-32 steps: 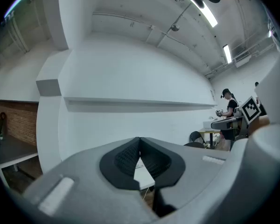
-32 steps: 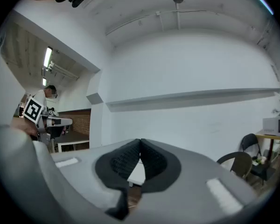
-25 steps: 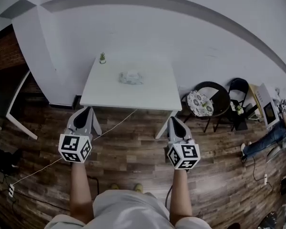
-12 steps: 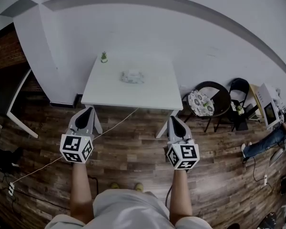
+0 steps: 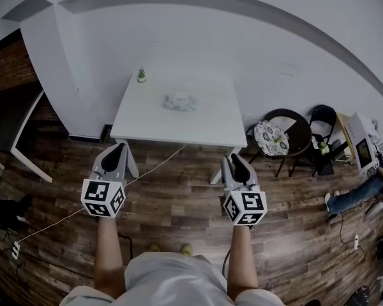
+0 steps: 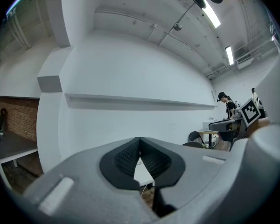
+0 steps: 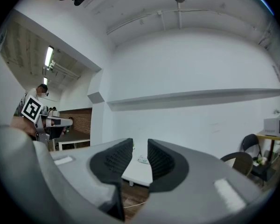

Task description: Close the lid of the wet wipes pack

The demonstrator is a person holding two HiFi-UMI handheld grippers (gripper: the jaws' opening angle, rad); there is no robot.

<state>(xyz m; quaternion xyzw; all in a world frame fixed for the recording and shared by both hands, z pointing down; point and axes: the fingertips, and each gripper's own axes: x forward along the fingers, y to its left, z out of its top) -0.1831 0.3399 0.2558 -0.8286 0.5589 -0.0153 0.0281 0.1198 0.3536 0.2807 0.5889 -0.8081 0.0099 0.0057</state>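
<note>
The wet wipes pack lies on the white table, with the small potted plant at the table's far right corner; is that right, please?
Not quite: the head view shows the small potted plant at the far left corner of the white table. The wet wipes pack does lie on that table.

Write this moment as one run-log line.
stage: before contact | left gripper: shut, empty | right gripper: jaws just opening, nothing between | wet wipes pack: on table ahead, untouched
</note>
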